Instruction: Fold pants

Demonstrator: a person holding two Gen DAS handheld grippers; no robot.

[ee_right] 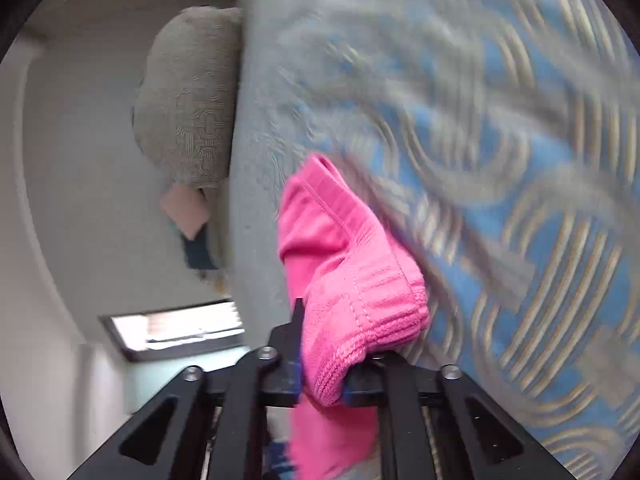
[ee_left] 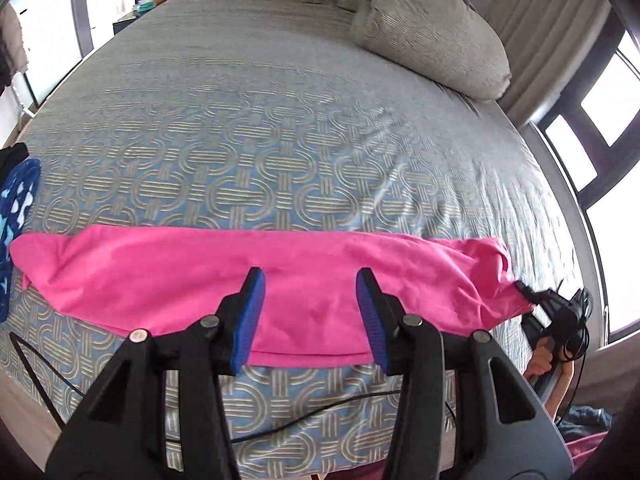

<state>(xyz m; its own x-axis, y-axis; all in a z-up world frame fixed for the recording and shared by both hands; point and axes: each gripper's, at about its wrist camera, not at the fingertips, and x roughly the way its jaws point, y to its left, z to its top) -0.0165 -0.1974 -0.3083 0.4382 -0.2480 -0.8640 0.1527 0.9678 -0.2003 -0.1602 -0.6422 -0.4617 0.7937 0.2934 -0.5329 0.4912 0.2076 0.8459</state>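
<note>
Blue-padded fingers [ee_left: 251, 312] of the left gripper [ee_left: 310, 314] stand wide apart, holding nothing, above the pink pants [ee_left: 256, 276]. No writing is legible. Pants lie stretched from 9 to 3 o'clock along the near edge of the patterned bedspread [ee_left: 280, 140]. Right gripper [ee_right: 324, 376] is clamped on the ribbed waistband [ee_right: 360, 320].

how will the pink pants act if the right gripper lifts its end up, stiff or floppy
Probably floppy: the pink pants lie limp and creased along the bed. The right gripper pinches the ribbed waistband, which bunches softly. The free end would likely sag and drag.
</note>
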